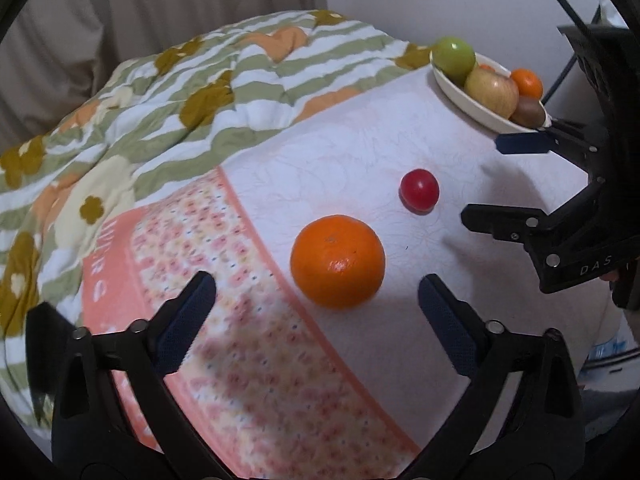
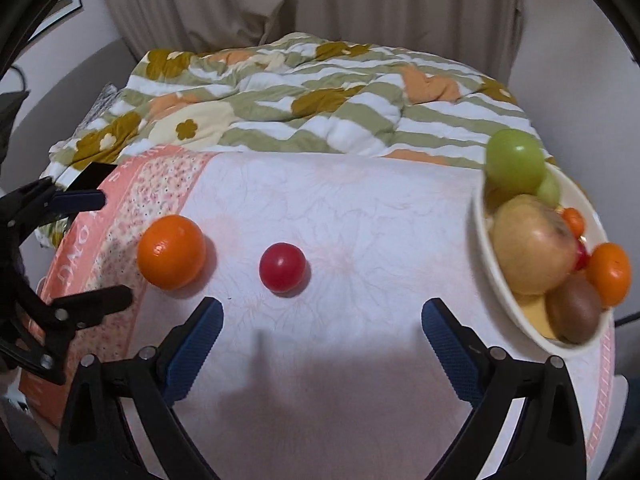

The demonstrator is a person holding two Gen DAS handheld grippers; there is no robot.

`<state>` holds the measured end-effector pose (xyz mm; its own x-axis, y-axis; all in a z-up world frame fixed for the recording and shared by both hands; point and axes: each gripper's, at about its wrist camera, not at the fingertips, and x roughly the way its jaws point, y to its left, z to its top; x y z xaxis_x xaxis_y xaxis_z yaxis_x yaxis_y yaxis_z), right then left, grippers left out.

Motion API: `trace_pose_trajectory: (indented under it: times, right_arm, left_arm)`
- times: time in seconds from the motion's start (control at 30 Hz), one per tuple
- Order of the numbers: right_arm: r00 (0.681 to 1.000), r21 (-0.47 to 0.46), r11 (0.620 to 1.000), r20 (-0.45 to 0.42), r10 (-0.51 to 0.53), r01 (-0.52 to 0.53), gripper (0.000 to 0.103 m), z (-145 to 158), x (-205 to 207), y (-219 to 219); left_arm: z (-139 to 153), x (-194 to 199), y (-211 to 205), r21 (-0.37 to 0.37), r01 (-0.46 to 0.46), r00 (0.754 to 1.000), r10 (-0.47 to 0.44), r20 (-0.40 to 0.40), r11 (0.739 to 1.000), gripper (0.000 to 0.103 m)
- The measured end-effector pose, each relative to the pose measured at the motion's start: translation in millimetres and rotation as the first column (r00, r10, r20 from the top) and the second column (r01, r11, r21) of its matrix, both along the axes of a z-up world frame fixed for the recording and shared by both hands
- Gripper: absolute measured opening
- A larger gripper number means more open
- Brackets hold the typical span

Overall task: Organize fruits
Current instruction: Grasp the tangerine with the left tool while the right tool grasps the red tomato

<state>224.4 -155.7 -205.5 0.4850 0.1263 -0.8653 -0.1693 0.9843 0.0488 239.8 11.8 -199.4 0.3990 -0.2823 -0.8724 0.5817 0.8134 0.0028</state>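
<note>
A: Two fruits are lying loose on the white cloth [image 2: 360, 208]: an orange [image 1: 338, 261] and a small red fruit [image 1: 419, 191], near each other but not touching.

B: Noting the left gripper [image 1: 316, 292]. Its blue-padded fingers are standing wide apart, empty, with the orange sitting just ahead of the gap, nothing touching it.

A: And the right gripper [image 2: 322, 320]?

B: It is also gaping, holding nothing. The red fruit [image 2: 283, 267] is sitting just beyond its fingertips, a little left of the middle. The orange [image 2: 171, 252] is lying further left, at the edge of the pink patterned border.

A: The white bowl [image 2: 496, 280] is sitting at the right edge of the cloth, leaning over the side somewhat. It is carrying a green apple [image 2: 516, 168], a yellowish apple [image 2: 532, 244], a brown kiwi [image 2: 574, 308] and a small orange [image 2: 609, 274]; other pieces below are too hidden to name.

B: From the left wrist view, the right gripper [image 1: 480, 180] is showing at the right, one finger near the bowl [image 1: 472, 104] rim.

A: A striped floral quilt [image 2: 320, 100] is bunching behind the cloth, with beige curtains [image 2: 320, 0] hanging beyond.
</note>
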Motion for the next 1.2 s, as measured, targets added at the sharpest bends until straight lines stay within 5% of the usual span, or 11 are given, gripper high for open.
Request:
trace_pose_trajectory:
  times: [0.13, 0.47, 1.0, 1.2]
  right_arm:
    - [0.999, 0.003, 0.999, -0.005, 0.041, -0.041, 0.086, -12.5, 8.4, 1.0]
    - [0.993, 0.011, 0.993, -0.030, 0.117, -0.117, 0.064, -27.6, 17.8, 4.0]
    - [0.983, -0.026, 0.983, -0.008, 0.182, -0.182, 0.049, -31.0, 24.9, 20.2]
    - [0.980, -0.028, 0.979, -0.003, 0.200, -0.200, 0.030, -30.9, 26.7, 25.5]
  left_arm:
    - [-14.8, 7.5, -9.6, 0.001, 0.019, 0.999, -0.019, -0.027, 1.000, 0.100]
    - [-34.2, 16.0, -21.3, 0.017, 0.032, 0.998, -0.031, -0.062, 0.999, 0.069]
    - [-32.3, 13.1, -2.3, 0.024, -0.045, 0.996, 0.047, -0.077, 0.999, 0.069]
    - [-31.8, 10.7, 9.0, 0.024, -0.097, 0.991, 0.099, -0.085, 0.995, 0.069]
